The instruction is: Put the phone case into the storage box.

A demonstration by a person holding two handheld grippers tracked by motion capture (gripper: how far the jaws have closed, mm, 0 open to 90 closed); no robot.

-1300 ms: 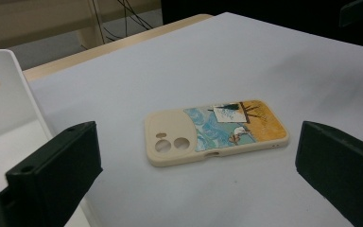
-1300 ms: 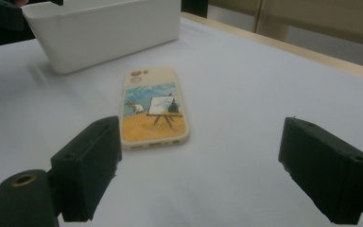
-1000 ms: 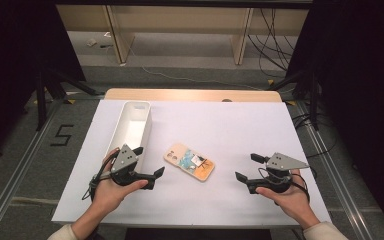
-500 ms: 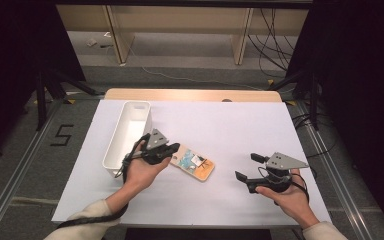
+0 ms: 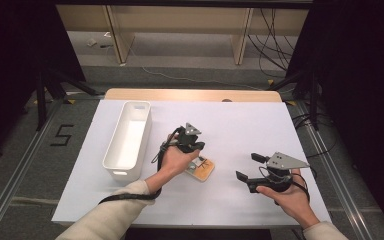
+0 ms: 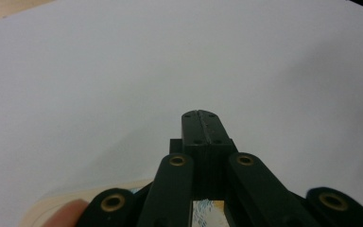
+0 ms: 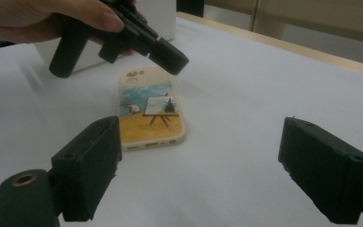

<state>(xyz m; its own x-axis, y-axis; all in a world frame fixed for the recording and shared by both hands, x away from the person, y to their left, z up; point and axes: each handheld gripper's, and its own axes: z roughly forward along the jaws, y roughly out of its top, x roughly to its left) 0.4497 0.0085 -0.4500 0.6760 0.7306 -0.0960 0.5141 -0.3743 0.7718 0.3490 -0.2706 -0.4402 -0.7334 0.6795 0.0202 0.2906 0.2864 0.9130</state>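
Observation:
A phone case [image 5: 204, 169] with a painted easel picture lies flat on the white table sheet [image 5: 240, 125], cream rim showing [image 7: 151, 113]. My left gripper [image 5: 199, 146] hovers just above the case's camera end, with its jaws shut together and nothing between them [image 6: 201, 116]. A sliver of the case [image 6: 207, 209] peeks out under its linkage. In the right gripper view the left gripper [image 7: 172, 59] angles down over the case without touching it. My right gripper [image 5: 249, 166] rests right of the case, open and empty [image 7: 201, 151].
A long white bin [image 5: 117, 172] stands left of the case, its length running away from me. The wooden table edge [image 5: 190, 95] runs along the back. Bare white sheet stretches behind and to the right of the case.
The left hand has travelled right and away from the front left of the sheet to above the phone case. Its jaws, spread a second ago, are now together. The right hand stayed put.

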